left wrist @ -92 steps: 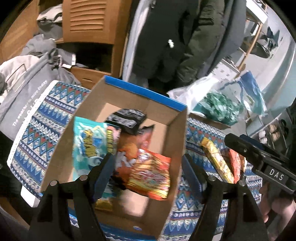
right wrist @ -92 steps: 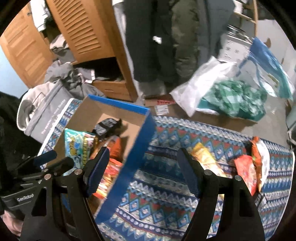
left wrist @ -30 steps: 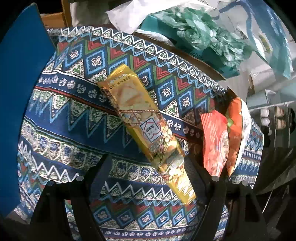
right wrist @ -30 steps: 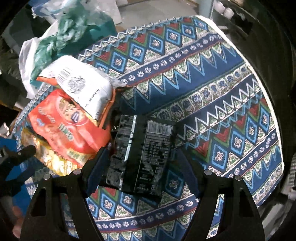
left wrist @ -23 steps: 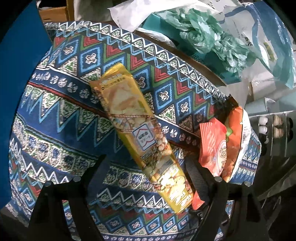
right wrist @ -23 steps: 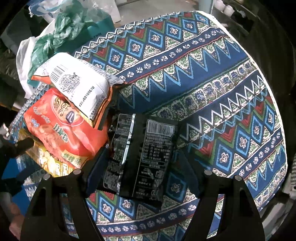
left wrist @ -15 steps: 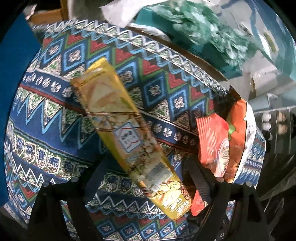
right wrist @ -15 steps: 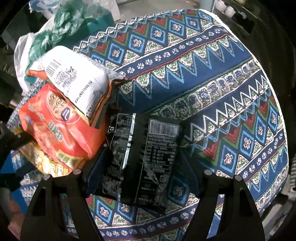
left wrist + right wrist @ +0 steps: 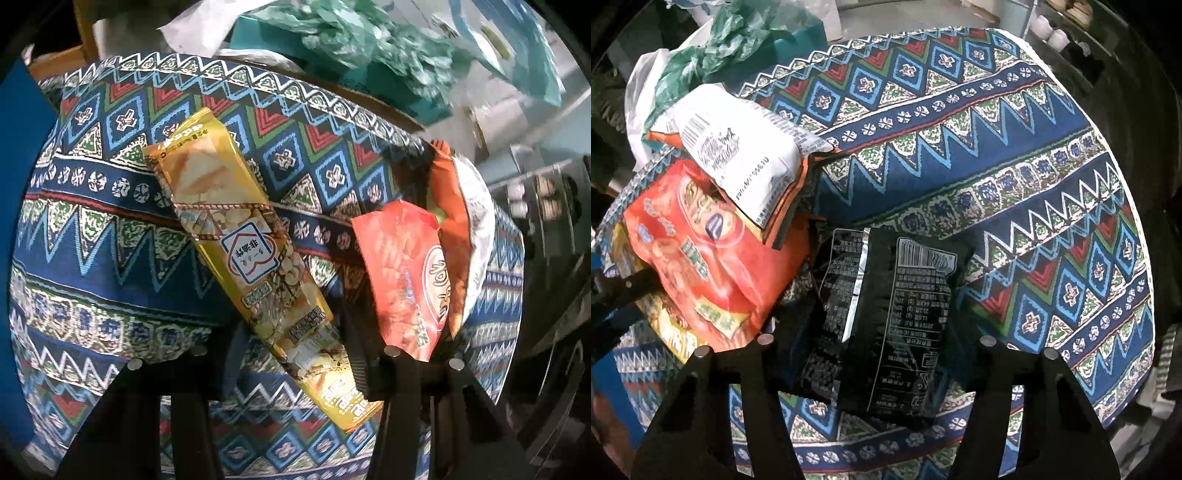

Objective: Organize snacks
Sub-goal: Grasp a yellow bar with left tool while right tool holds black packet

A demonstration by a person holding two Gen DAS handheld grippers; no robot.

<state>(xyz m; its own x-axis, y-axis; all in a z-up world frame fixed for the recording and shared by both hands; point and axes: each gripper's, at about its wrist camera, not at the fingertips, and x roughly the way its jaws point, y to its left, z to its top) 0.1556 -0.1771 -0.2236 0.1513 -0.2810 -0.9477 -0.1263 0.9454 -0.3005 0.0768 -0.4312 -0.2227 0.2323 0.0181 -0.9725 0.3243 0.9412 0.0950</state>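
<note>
Landmark: the patterned cloth [image 9: 110, 236], on which every loose snack lies.

Left gripper [image 9: 288, 332]: pointed steeply down over the cloth's near part. Its jaws have just been closing and now stand narrow, one on each side of the yellow packet [image 9: 243, 254]. The pads look pressed to the packet's edges (the contact itself is partly shadowed).

Yellow packet: lying slantwise across the middle of the cloth, flat, not lifted.

Right gripper [image 9: 879, 339]: also aimed down, toward the cloth's far side. Its jaws have just been closing too, and they flank the black packet [image 9: 886, 317]. The fingers look to be against its long edges.

Black packet: flat on the cloth, printed back up, just beside the red bag [image 9: 698, 258].

White-backed bag [image 9: 738, 155]: leaning on the red bag, untouched.

Change: a second ago both grippers stood wide above their packets; now both have narrowed onto them.

Meaning: two snacks appear gripped at once, so the next step is likely lifting them toward the blue box [image 9: 18, 184] at the cloth's edge. Two bags remain.
</note>
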